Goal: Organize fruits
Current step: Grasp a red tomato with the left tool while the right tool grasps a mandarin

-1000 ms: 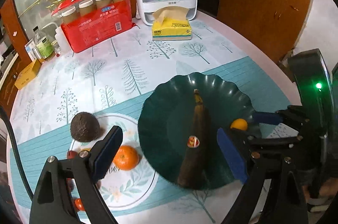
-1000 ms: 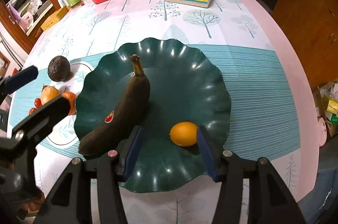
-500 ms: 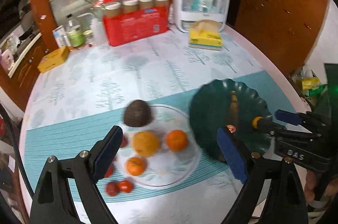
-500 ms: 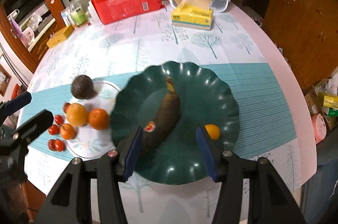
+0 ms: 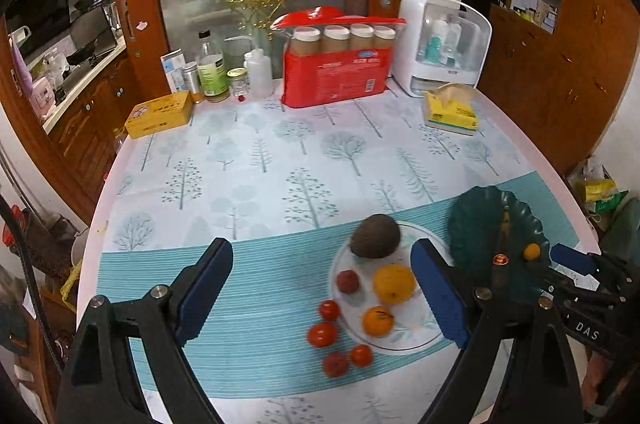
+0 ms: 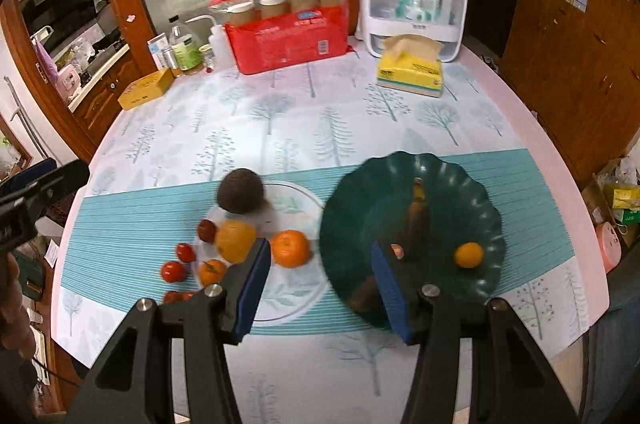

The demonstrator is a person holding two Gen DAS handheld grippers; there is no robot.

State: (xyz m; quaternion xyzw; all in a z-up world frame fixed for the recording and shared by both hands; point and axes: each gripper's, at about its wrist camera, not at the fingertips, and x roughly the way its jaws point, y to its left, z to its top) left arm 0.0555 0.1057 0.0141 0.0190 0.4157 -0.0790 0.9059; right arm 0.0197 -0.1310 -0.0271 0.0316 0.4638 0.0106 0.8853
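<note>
Spanning both views: desk (image 6: 280, 128) under a tree-print cloth. On its near right, scalloped green plate (image 6: 472, 184) with a dark, overripe banana (image 6: 416, 212) and a small orange (image 6: 469, 255). Just left, white plate (image 6: 296, 288) with brown avocado (image 6: 241, 191), yellow fruit (image 6: 235, 239), mandarin (image 6: 291, 248). Beside its left rim, small tomatoes (image 5: 322, 334) on the cloth. Held above, left tongs (image 5: 320, 296) and right tongs (image 6: 320, 280), both released, gripping nothing.

A dark banana (image 6: 416, 220) and a small orange (image 6: 469, 255) are held in the green dish (image 6: 476, 184), while an avocado (image 6: 241, 191), citrus and tomatoes (image 6: 173, 271) are gathered around the white plate (image 6: 296, 294)
</note>
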